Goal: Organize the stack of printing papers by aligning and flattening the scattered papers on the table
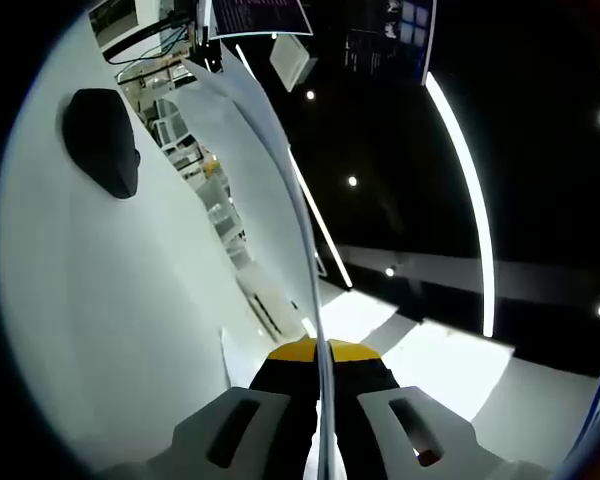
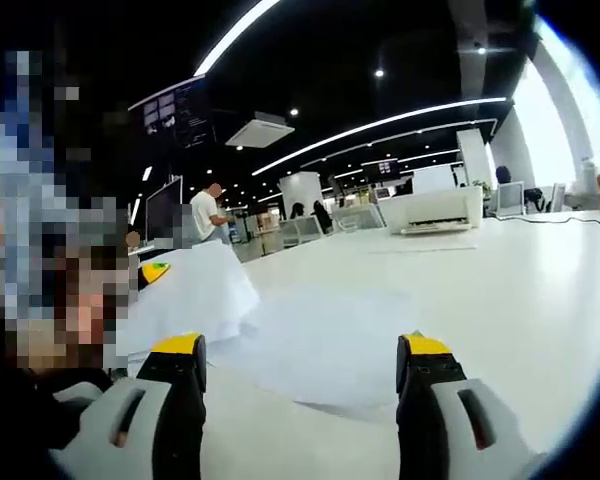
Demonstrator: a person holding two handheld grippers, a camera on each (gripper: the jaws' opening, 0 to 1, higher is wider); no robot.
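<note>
Overhead, left tool pinches sheets; right tool (gaping) faces paper.

Long ceiling light strips and small round spot lamps glow against a dark ceiling in both views. In the right gripper view the white table is evenly bright, and daylight glare washes out the upper right edge. Fisheye distortion bends straight lines toward the rims. In the left gripper view the near white paper looks overexposed and slightly soft.
</note>
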